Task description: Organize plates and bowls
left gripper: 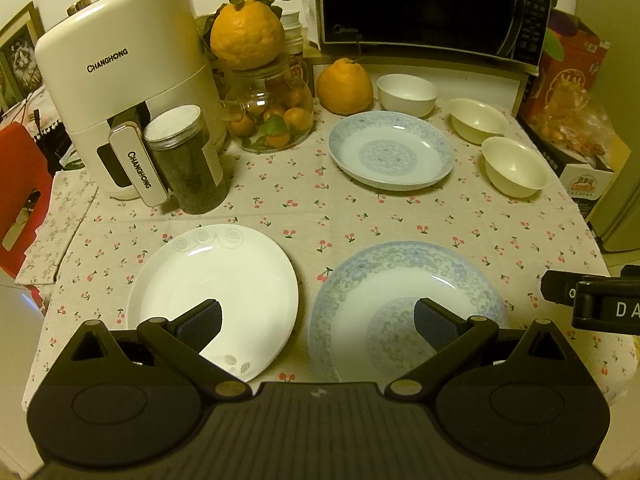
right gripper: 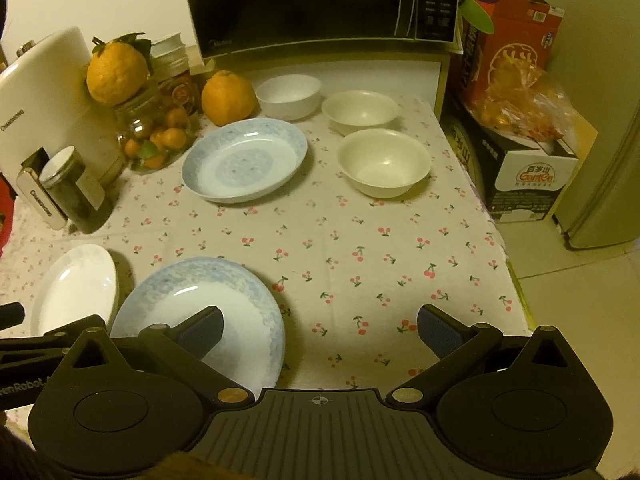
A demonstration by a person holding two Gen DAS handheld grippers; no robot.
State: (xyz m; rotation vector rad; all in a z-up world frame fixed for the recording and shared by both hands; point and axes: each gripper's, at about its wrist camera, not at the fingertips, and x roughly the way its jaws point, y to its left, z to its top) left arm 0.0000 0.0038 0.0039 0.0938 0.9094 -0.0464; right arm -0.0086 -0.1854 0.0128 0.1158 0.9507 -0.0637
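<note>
While both grippers, L & R, are hovering w/ jaws spread wide and nothing held, glossy round plates and smooth bowls are sitting apart on cherry-print cloth.

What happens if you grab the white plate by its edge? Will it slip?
The white plate looks glossy, like glazed ceramic, so it may slip between the pads. It seems stiff and probably breakable if dropped. Being shallow and flat-bottomed, it should slide on the tablecloth rather than roll.

Three plates, three bowls, two large citrus fruits
</note>
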